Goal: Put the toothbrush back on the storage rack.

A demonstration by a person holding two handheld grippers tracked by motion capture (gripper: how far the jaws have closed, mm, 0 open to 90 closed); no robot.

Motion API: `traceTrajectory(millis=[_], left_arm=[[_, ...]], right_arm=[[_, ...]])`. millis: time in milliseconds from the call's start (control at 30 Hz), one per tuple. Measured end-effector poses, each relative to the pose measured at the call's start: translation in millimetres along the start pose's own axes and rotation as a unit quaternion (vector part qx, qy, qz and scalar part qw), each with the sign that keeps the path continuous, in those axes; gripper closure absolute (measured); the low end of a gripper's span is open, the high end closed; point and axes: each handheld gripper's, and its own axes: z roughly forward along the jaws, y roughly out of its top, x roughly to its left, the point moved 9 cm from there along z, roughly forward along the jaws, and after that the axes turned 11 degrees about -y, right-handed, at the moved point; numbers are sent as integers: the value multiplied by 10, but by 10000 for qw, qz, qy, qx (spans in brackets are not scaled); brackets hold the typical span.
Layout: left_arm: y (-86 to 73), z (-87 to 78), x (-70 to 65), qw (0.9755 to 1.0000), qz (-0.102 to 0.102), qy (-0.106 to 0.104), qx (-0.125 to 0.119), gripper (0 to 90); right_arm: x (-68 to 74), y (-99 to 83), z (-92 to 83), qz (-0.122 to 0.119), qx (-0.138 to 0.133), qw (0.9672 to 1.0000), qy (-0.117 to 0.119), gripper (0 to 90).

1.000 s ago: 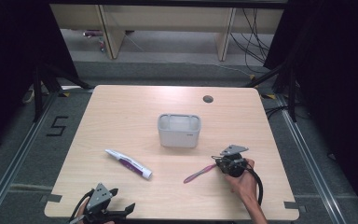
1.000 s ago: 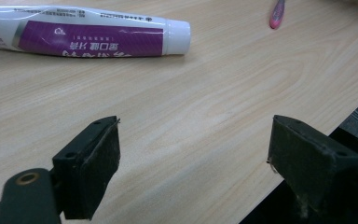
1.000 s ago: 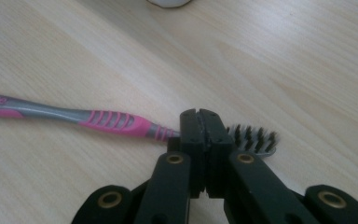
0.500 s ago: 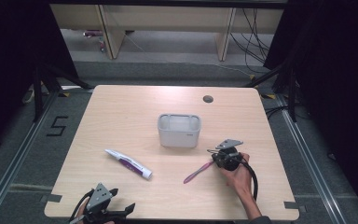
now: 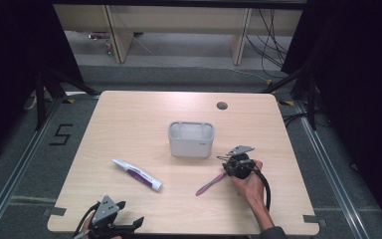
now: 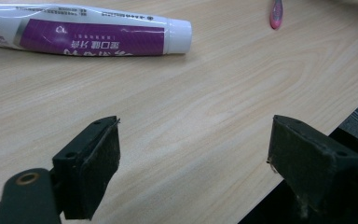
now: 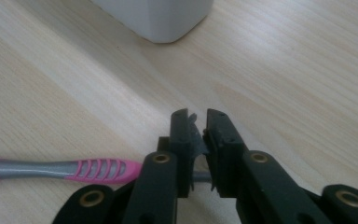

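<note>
A pink and grey toothbrush [image 5: 210, 184] [image 7: 74, 169] lies flat on the wooden table [image 5: 129, 124], right of centre. My right gripper [image 5: 226, 162] [image 7: 197, 116] sits low over its grey end and points toward the white container [image 5: 191, 139] [image 7: 158, 18]. Its jaws have just been opening and stand a narrow gap apart, with the toothbrush's thin grey neck showing between them. A white and purple toothpaste tube [image 5: 137, 175] [image 6: 88, 36] lies left of centre. My left gripper [image 5: 124, 224] [image 6: 191, 140] rests open and empty at the table's near left edge, short of the tube.
The container stands mid-table, just beyond the right gripper. A round cable hole [image 5: 222, 105] sits near the far edge. The tip of the toothbrush [image 6: 277, 9] appears at the top of the left gripper view. Dark floor and frame rails surround the table.
My right gripper has shifted slightly left and away, toward the container, and its jaws have parted a little. The toothbrush lies about where it was. The left gripper has not moved.
</note>
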Motion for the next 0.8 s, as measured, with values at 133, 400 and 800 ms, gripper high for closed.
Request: traceTrajectory(millis=[133, 400, 800], left_arm=[[3, 1, 0, 10000, 12, 0, -8, 162], [1, -5, 8, 10000, 23, 22, 10, 162], [-1, -8, 6, 9999, 111, 3, 70, 162]], right_arm=[[-7, 16, -54, 143, -25, 9999, -5, 638], [85, 28, -199, 410, 205, 9989, -97, 447], [227, 32, -233, 647, 380, 9972, -21, 345]])
